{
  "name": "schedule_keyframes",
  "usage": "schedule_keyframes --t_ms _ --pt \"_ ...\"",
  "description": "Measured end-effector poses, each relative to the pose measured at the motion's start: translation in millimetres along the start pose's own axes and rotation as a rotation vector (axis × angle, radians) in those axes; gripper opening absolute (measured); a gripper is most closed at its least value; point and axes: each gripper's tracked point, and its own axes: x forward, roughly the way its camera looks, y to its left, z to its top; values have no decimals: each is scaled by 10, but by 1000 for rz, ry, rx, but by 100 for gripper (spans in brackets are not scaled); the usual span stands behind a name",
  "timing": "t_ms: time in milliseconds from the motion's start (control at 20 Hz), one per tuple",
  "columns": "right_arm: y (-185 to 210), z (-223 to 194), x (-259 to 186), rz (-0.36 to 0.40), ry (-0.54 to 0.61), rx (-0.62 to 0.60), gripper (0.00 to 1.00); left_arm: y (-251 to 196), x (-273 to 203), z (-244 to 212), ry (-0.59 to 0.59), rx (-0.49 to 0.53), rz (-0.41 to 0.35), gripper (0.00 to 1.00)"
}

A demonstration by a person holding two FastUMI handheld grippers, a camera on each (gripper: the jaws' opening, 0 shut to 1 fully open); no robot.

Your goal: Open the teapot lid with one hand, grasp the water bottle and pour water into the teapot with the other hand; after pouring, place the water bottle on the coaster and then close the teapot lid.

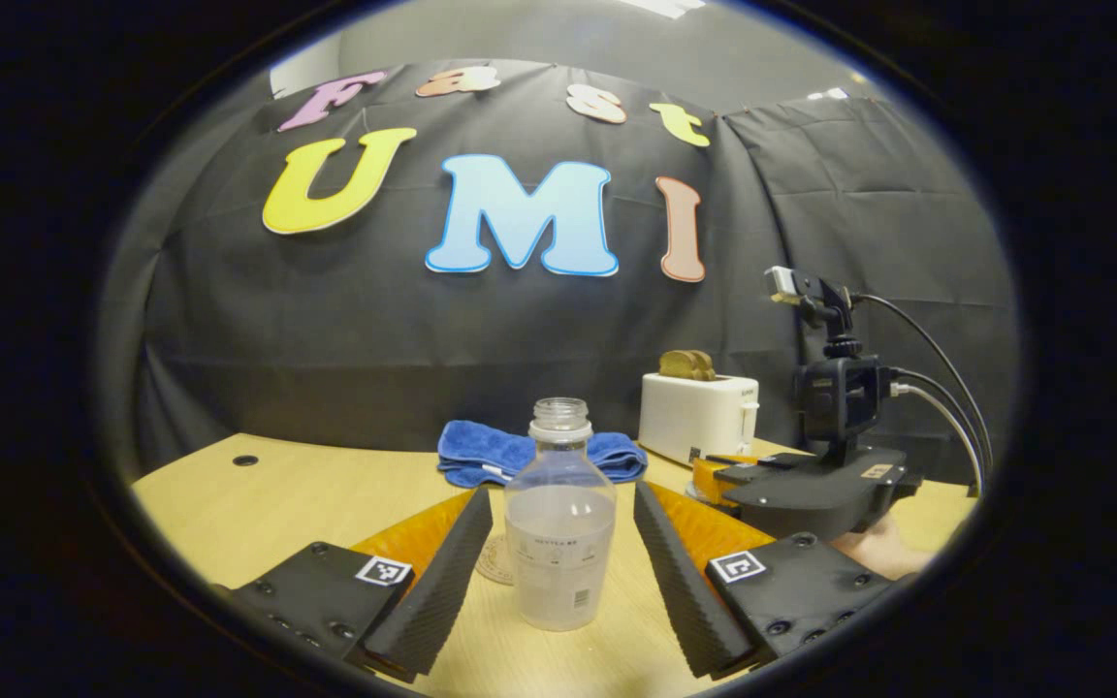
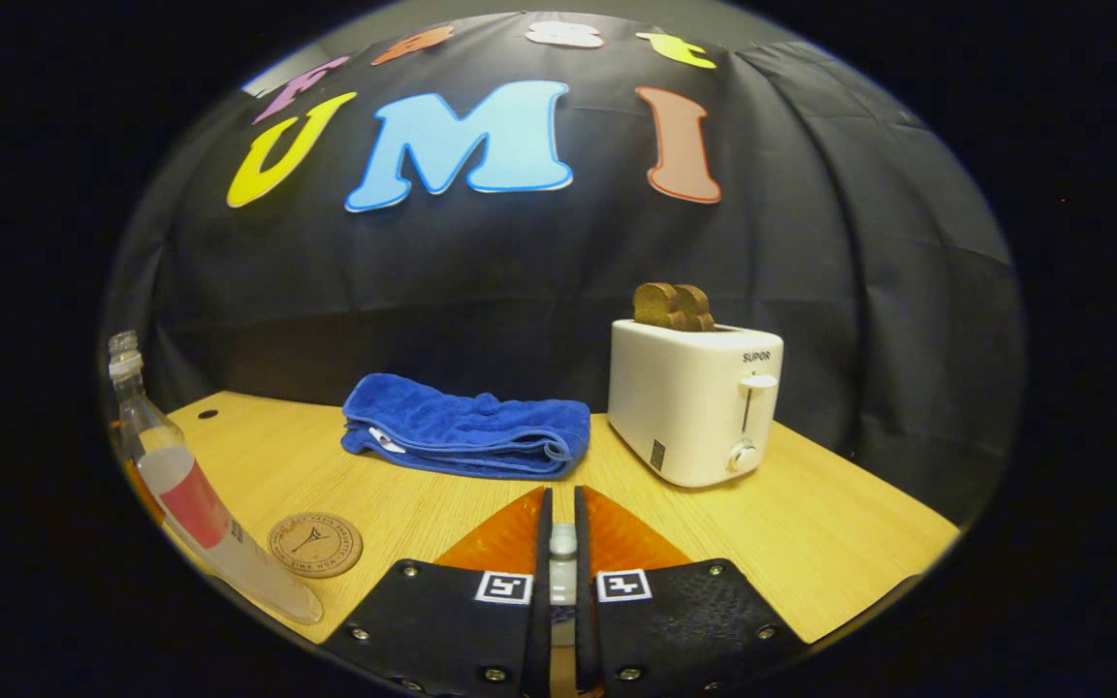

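1. A pale wooden bench (image 2: 811,543) runs across the booth. At its back lie a folded blue towel (image 2: 466,431) and a white toaster (image 2: 694,402) with brown toast (image 2: 672,305) sticking up from its slots.
2. The water bottle (image 1: 559,514), uncapped and partly filled, stands upright on the bench in the left gripper view, between the spread fingers of the left tongs (image 1: 563,572). Neither finger touches it, so it is not yet grasped and, by my judgement, pouring has not started.
3. The round cork coaster (image 2: 315,544) lies bare just beside the bottle's base, so placing the bottle on it is also left to do.
4. The right tongs (image 2: 562,562) are held level and low, pointing toward the towel, fingers nearly together on a small pale knob-like piece (image 2: 563,543). This may be the teapot lid's knob, but I cannot tell; the teapot's body is hidden beneath them.
5. In the left gripper view, the right gripper sits off to the side, with part of a hand (image 1: 883,548) beneath it.
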Motion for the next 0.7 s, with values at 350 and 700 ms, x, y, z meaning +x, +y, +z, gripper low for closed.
schedule_keyframes --t_ms 350,700 --pt "33 0 -7 24 -4 11 5 8 2 12 -1 0 2 97" --pt "55 159 -66 46 -58 17 5 -13 30 -76 23 7 -6 97"
